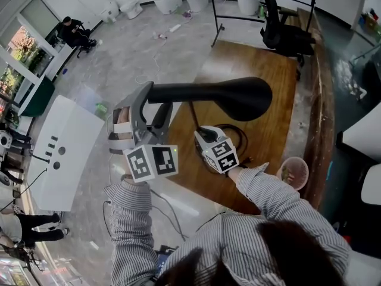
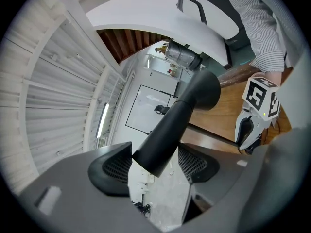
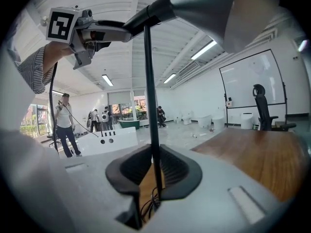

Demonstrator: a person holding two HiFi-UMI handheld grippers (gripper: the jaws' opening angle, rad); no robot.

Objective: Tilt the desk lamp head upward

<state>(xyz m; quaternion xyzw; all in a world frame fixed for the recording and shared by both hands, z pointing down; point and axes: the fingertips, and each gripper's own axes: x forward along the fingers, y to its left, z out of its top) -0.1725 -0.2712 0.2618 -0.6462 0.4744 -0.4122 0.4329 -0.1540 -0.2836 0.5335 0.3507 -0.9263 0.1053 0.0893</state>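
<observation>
The black desk lamp has a flared head (image 1: 241,98) over the wooden table (image 1: 268,136), with a long neck (image 1: 178,92) running left from it, roughly level. My left gripper (image 1: 152,98) is shut on the rear end of that neck (image 2: 158,152), which fills the space between both pads. In the left gripper view the head (image 2: 206,89) points away from me. My right gripper (image 1: 201,133) is shut on the thin upright pole (image 3: 151,106), low down near the base. The right gripper view looks up at the head (image 3: 221,8) from below, with the left gripper (image 3: 92,33) at the top left.
A pink cup (image 1: 292,173) stands near the table's front right edge. Black cable (image 1: 237,137) coils by the lamp base. An office chair (image 1: 280,31) sits at the table's far end. A white box (image 1: 65,151) lies on the floor to the left, with people beyond it.
</observation>
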